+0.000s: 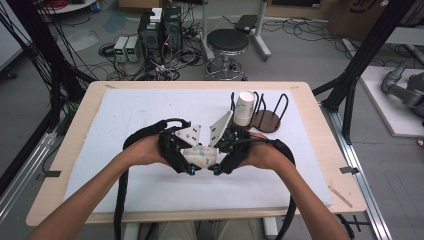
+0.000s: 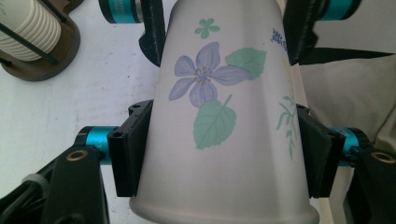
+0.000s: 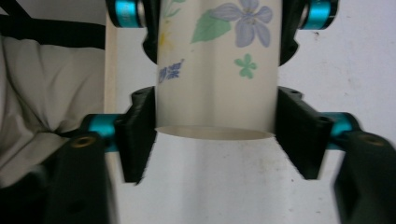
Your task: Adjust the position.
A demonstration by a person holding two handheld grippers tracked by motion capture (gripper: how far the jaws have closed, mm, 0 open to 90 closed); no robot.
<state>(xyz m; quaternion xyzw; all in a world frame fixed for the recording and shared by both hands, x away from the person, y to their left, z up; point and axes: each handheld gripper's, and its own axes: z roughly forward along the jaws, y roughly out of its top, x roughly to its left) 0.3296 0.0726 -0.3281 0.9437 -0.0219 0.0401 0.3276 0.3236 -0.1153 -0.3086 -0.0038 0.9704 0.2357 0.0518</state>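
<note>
While both forearms reach in from six o'clock, the left gripper (image 1: 190, 171) and right gripper (image 1: 216, 171) each clamp, seemingly firmly, the flowered paper cup (image 1: 201, 156).

1. Both forearms reach in from the near edge of the table and angle toward each other.
2. The left gripper (image 1: 190, 170) and right gripper (image 1: 216, 170) meet tip to tip at mid-table.
3. Each hand wraps its gripper's body (grey plates tilted upward).
4. Both pairs of jaws clamp the paper cup (image 2: 219, 121), one at each end.
</note>
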